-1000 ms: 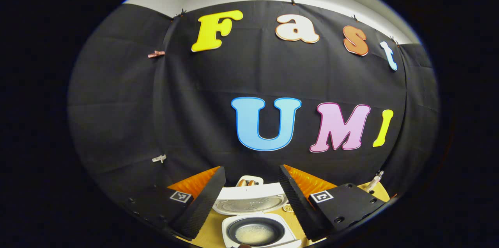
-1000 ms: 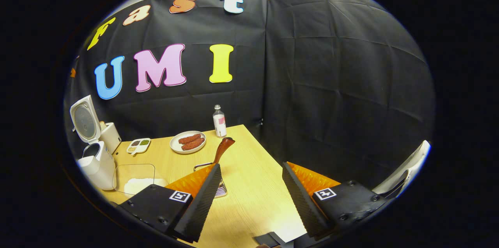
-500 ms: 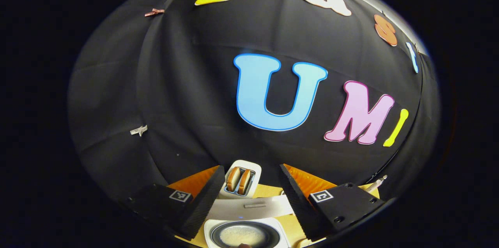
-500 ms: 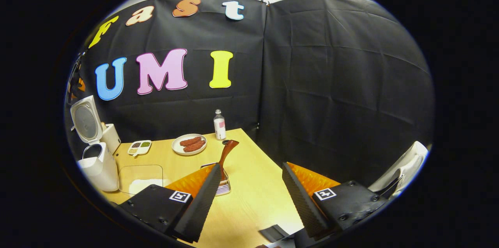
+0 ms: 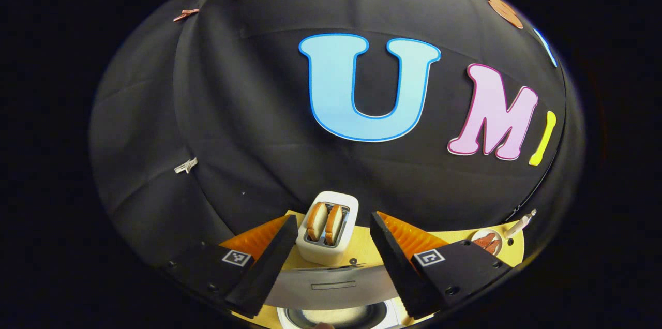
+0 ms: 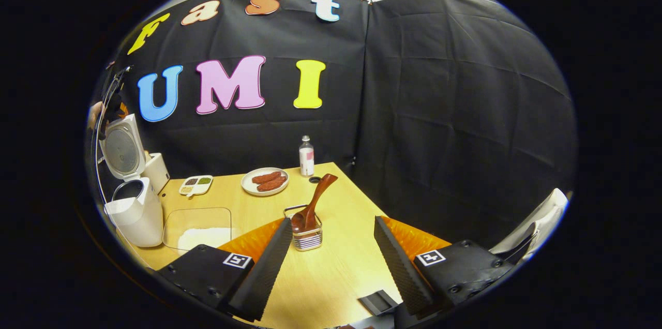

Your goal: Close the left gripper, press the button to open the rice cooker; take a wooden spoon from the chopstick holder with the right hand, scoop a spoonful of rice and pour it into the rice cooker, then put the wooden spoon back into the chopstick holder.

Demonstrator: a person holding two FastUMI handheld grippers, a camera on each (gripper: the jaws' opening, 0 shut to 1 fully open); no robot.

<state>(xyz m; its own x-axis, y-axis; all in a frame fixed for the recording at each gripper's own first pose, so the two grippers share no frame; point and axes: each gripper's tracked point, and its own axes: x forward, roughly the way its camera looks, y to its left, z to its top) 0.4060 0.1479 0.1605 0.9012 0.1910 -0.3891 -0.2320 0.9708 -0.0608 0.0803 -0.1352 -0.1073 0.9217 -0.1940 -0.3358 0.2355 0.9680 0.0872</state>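
The white rice cooker [image 6: 135, 213] stands at the table's left with its lid [image 6: 122, 147] raised. In the left gripper view the lid's edge [image 5: 326, 285] and the inner pot [image 5: 336, 316], with rice in it, lie just below my open left gripper [image 5: 333, 218], which holds nothing. The wooden spoon [image 6: 316, 199] stands bowl-down in the wire chopstick holder [image 6: 307, 238]. My right gripper [image 6: 333, 219] is open and apart from the holder, which sits ahead of it by the left finger. A clear container of rice [image 6: 199, 226] lies beside the cooker.
A toaster [image 5: 327, 233] with two bread slices stands behind the cooker. On the table's far side are a small condiment tray [image 6: 195, 184], a plate of sausages [image 6: 265, 181] and a bottle [image 6: 306, 156]. A small dark object [image 6: 379, 301] lies near the front edge. A white chair [image 6: 538, 220] is at right.
My left gripper has moved forward over the open cooker, bringing the toaster into fuller view. My right gripper has drawn back and turned; the holder with the spoon now shows fully between its fingers.
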